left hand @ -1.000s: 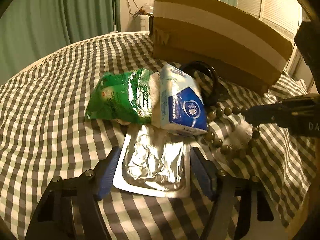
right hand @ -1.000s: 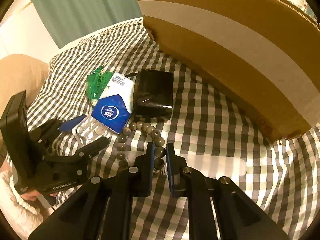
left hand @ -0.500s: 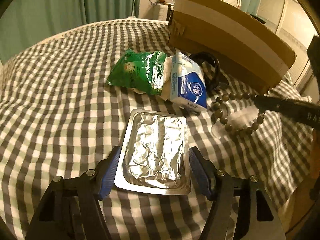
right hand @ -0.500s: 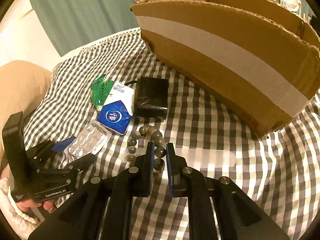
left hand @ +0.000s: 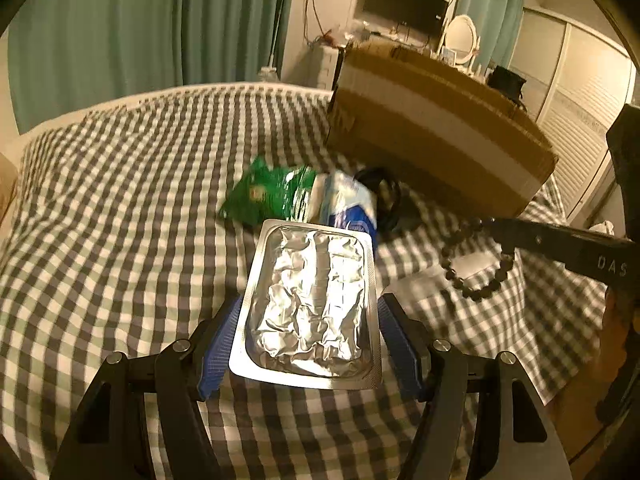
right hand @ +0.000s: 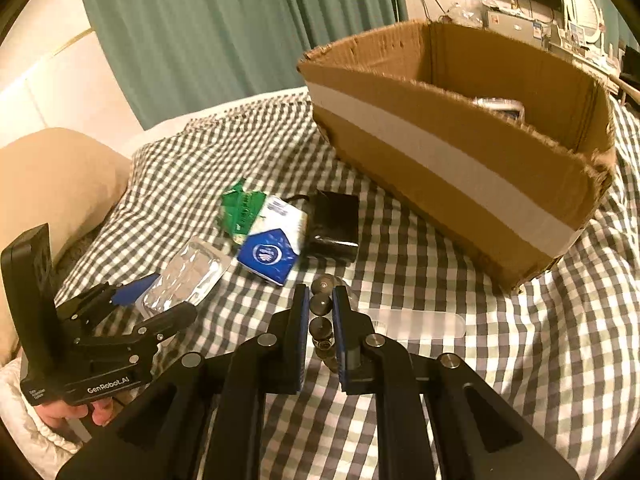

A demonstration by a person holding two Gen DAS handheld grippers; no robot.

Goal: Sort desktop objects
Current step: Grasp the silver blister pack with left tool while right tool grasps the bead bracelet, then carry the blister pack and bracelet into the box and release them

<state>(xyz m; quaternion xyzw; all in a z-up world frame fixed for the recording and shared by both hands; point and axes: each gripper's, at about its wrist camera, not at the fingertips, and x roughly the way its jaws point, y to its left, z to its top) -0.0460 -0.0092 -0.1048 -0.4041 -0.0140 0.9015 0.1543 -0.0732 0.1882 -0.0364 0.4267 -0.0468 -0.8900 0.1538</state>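
Observation:
My left gripper is shut on a silver foil blister pack, which its blue pads hold by the long edges above the checked cloth. The right wrist view shows the same pack in that gripper. My right gripper is shut on a dark bead bracelet. In the left wrist view the bracelet hangs as a loop from its tip, off the cloth. An open cardboard box with a white tape band stands behind, to the right.
A green packet, a blue and white tissue pack and a black pouch lie together on the checked cloth. A frosted flat strip lies beyond my right gripper. A hand holds the left gripper.
Both grippers have risen. The blister pack has come up and away from the packets. The bracelet has been lifted off the cloth and now dangles. The box's inside has come into the right view.

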